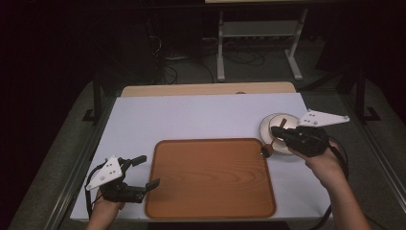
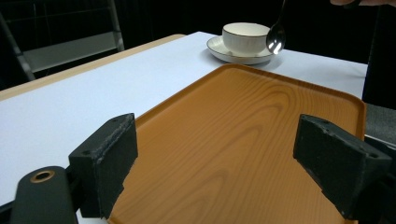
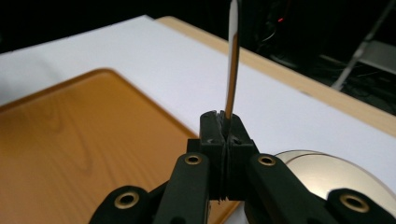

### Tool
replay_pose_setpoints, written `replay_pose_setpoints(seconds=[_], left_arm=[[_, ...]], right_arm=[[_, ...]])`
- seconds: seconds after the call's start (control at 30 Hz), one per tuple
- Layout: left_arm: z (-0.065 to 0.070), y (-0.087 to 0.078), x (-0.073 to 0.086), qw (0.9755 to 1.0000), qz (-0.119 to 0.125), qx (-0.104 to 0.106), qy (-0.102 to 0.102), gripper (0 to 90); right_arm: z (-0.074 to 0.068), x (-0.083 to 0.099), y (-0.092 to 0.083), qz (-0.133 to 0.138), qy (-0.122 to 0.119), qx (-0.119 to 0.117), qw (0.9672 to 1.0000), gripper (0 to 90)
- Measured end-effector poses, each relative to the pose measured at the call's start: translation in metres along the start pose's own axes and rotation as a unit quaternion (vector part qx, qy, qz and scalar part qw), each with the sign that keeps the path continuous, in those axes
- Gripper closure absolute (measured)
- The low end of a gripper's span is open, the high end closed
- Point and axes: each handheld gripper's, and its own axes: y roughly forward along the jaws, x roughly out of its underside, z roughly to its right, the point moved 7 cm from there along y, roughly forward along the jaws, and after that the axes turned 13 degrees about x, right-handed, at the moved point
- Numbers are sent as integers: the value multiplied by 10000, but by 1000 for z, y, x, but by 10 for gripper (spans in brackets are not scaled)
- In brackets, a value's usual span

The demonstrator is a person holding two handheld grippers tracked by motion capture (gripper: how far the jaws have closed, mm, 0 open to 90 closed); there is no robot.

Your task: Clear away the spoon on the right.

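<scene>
A metal spoon [image 1: 266, 150] hangs above the table with my right gripper [image 1: 277, 133] shut on its handle; its bowl [image 2: 276, 37] hovers by the tray's far right corner, just in front of the cup. In the right gripper view the spoon handle [image 3: 232, 60] rises edge-on from the closed jaws of the right gripper [image 3: 225, 122]. A white cup [image 2: 245, 36] stands on its saucer [image 2: 218, 48], partly hidden under the right gripper in the high view. My left gripper [image 1: 147, 171] is open at the left near edge of the wooden tray [image 1: 210, 177], nothing between the left gripper's [image 2: 219, 163] jaws.
The tray [image 2: 233, 126] lies bare in the middle of a white table cover [image 1: 191, 115]. A wooden table edge [image 1: 206, 89] runs along the back. Beyond it stand a metal rack [image 1: 258, 28] and cables on a dark floor.
</scene>
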Motion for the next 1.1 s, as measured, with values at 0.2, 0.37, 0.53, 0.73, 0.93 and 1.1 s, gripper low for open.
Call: replay_pose_setpoints(seconds=[0.2,0.37,0.53,0.73,0.93,1.1], left_arm=[[0,0,0,10000,5,1,6,136],[0,0,0,10000,-3,-12,10,136],[0,0,0,10000,2,-6,6,136],[1,0,0,10000,-5,7,13,136],[1,1,0,10000,-20,27,21,136],[1,1,0,10000,-19,22,14,136]], right_arm=[[-17,6,10,-234,-187,-364,9989,883],[-26,9,14,-343,-300,-551,9974,882],[-37,14,20,-490,-459,-748,9949,882],[-49,17,26,-664,-605,-941,9915,882],[-63,21,37,-809,-792,-1091,9876,879],[-74,20,48,-811,-867,-1201,9856,873]])
